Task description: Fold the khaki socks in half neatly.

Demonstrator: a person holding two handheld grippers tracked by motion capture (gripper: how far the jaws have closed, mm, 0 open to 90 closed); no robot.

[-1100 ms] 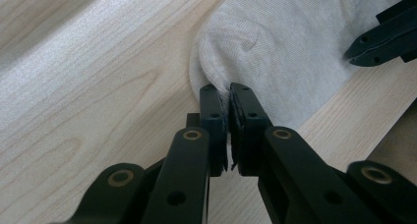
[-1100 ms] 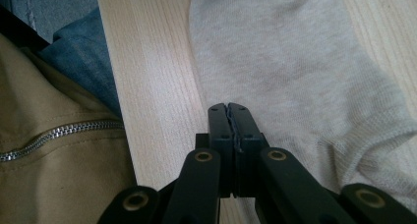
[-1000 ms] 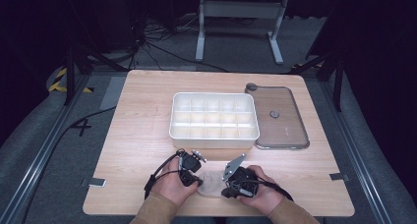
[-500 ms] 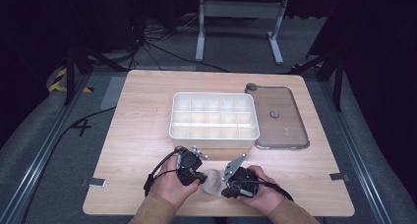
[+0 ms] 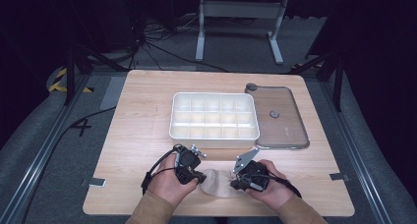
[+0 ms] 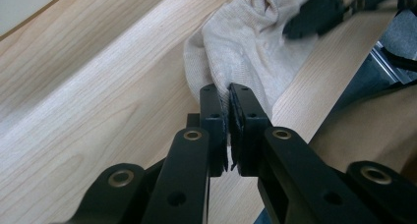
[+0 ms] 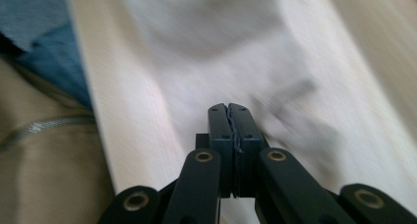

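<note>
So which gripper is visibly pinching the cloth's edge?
The left gripper: the beige cloth is bunched between its pads. The right gripper's view is too blurred to tell.

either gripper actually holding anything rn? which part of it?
Yes: the left gripper pinches the beige cloth at its near edge fold. The right gripper is shut over the same cloth; a pinch there cannot be told.

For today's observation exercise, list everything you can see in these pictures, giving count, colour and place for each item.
Table: one, light wood, centre.
Compartment tray: one, white, middle of table.
Lid: one, clear greyish, flat right of the tray.
Cloth: one, off-white, near edge, between the grippers.
Tape pieces: two, grey, left and right table edges.
Left gripper: one, black, shut on the cloth.
Right gripper: one, black, shut at the cloth's other end.
Hands: two, near edge, tan sleeves.
</note>
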